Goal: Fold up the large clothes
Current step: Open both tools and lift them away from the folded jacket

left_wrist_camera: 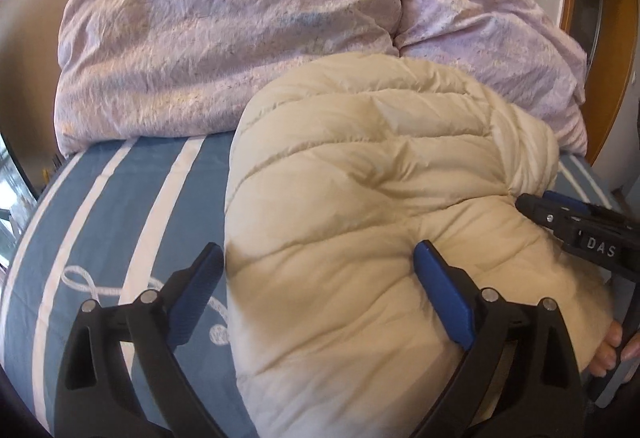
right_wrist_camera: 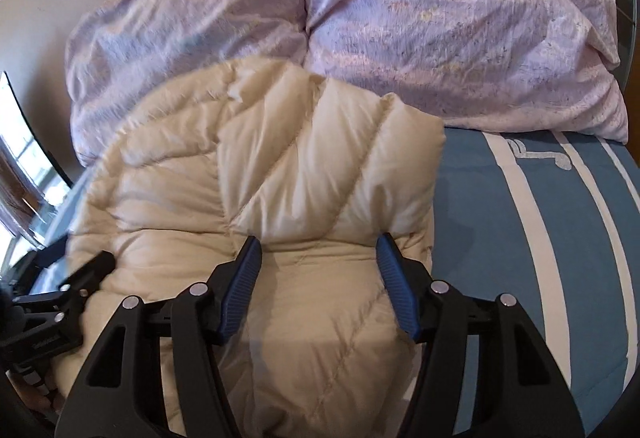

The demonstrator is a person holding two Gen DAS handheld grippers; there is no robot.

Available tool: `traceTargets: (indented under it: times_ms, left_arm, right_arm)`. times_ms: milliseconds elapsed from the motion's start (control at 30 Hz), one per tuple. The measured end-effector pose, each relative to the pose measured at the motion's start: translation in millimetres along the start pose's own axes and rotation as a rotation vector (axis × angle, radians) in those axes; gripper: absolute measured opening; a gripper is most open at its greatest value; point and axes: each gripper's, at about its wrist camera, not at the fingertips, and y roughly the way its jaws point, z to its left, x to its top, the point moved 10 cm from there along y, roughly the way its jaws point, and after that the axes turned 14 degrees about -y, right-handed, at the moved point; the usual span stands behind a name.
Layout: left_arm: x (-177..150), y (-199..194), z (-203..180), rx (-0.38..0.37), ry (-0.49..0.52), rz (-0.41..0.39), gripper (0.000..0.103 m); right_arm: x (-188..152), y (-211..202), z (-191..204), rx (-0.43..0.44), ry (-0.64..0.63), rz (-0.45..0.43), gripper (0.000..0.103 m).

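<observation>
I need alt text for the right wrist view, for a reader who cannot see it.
A cream quilted down jacket, partly folded, lies on a blue bedsheet with white stripes, and the open right gripper hangs over its near part. Behind it sits a rumpled pale lilac duvet; the left gripper shows at the left edge.

The cream jacket (left_wrist_camera: 360,217) is cut off at the lower edge; its underside and sleeves are hidden.

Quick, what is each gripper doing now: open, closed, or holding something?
Left gripper: open, jaws spread over the edge of the cream puffer jacket, clamping nothing.
Right gripper: open, resting over the same jacket, holding nothing.
</observation>
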Motion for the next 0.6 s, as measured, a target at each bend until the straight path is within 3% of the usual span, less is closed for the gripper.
traceTargets:
  times_ms: [33,100,200,600]
  left_arm:
    - [-1.0,-5.6,1.8,0.004,0.003,-0.005,0.097]
    - [-4.6,-16.4,3.6,0.003,0.007,-0.013,0.100]
    - [-14.6,-37.4,10.7,0.004,0.002,-0.021,0.101]
    - [-84.3,-105.6,30.0,0.026,-0.044,0.024,0.101]
  right_arm:
    - [-1.0,-7.3,1.6,0.012,0.005,-0.005,0.069]
    - [-4.9,-25.7,4.9,0.023,0.017,-0.019,0.090]
    - [-14.4,-51.1,11.7,0.035,0.018,-0.032,0.100]
    - [-81.1,-111.7,42.7,0.016,0.023,0.003,0.102]
